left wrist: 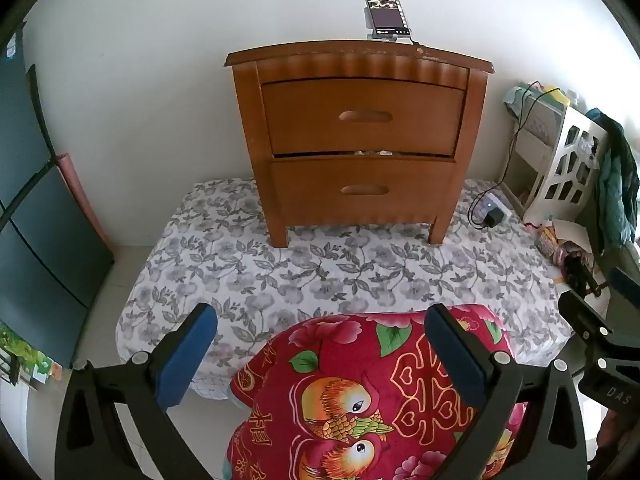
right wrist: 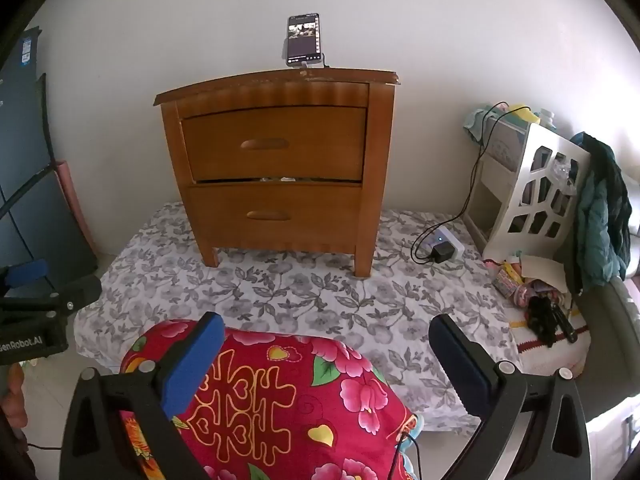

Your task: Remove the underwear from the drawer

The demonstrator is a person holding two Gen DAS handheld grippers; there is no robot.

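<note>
A brown wooden nightstand (left wrist: 360, 136) (right wrist: 276, 168) with two drawers stands on a floral sheet against the white wall. The upper drawer (left wrist: 362, 116) (right wrist: 274, 144) and lower drawer (left wrist: 362, 190) (right wrist: 276, 214) are pushed in. A thin gap between them shows a bit of pale fabric (left wrist: 372, 153) (right wrist: 280, 179). My left gripper (left wrist: 320, 316) is open and empty, well short of the nightstand. My right gripper (right wrist: 326, 326) is open and empty too, equally far back. Both hover over a red patterned cushion (left wrist: 360, 396) (right wrist: 280, 400).
A phone on a stand (left wrist: 386, 12) (right wrist: 305, 42) sits on the nightstand top. A charger and cable (left wrist: 492, 216) (right wrist: 442, 250) lie to its right, beside a white cut-out rack (left wrist: 560, 160) (right wrist: 532, 196) with a teal garment. A dark cabinet (left wrist: 36, 184) stands at left.
</note>
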